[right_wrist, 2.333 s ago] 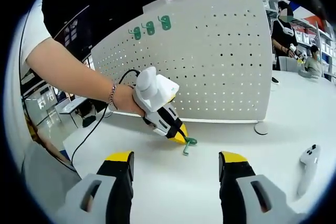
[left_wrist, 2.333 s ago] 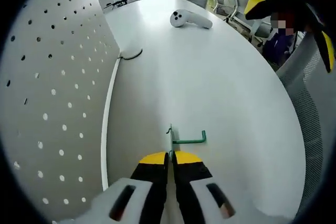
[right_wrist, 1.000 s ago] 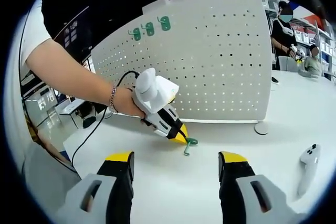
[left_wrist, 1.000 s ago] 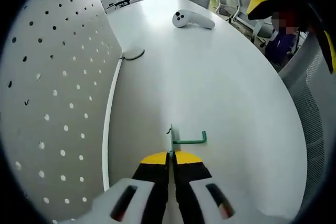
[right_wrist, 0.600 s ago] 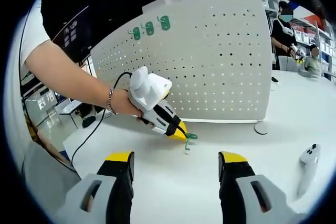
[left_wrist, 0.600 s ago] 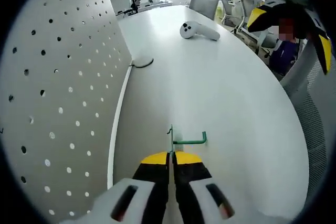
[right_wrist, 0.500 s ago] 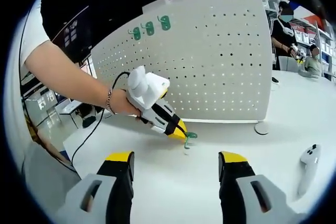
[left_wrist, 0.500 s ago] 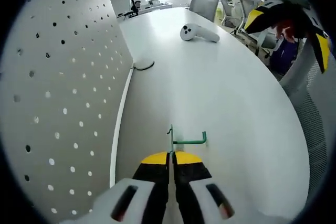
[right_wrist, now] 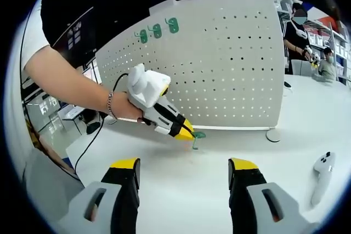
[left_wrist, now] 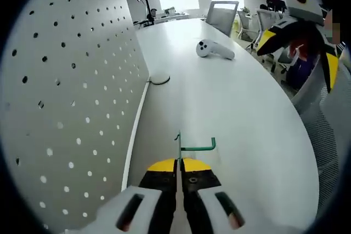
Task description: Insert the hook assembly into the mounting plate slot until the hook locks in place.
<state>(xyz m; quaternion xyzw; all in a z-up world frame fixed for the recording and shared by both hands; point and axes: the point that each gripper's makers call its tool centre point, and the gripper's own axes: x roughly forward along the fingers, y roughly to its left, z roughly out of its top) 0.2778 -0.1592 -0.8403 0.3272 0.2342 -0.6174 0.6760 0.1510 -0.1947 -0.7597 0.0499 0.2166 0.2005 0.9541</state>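
White pegboard (right_wrist: pixel 219 64) fills the upper centre of the right gripper view. Below it, the table (right_wrist: pixel 285 152). Your left tool (left_wrist: pixel 177 164) pinches the green hook (left_wrist: pixel 189 147), lower centre. Your right tool (right_wrist: pixel 184 164) stands spread, holding nothing.

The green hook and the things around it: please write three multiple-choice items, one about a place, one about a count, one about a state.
1. Where is the white controller?
A. on the table
B. hung on the pegboard
C. in the right gripper

2. How many green hooks hang near the pegboard's top edge?
A. one
B. three
C. five

3. What are the left gripper's fingers doing?
A. spread wide
B. shut on the green hook
C. shut on a cable

Answers: 1 A, it lies on the white table. 2 B, three show in the right gripper view. 3 B, the yellow tips pinch its stem.
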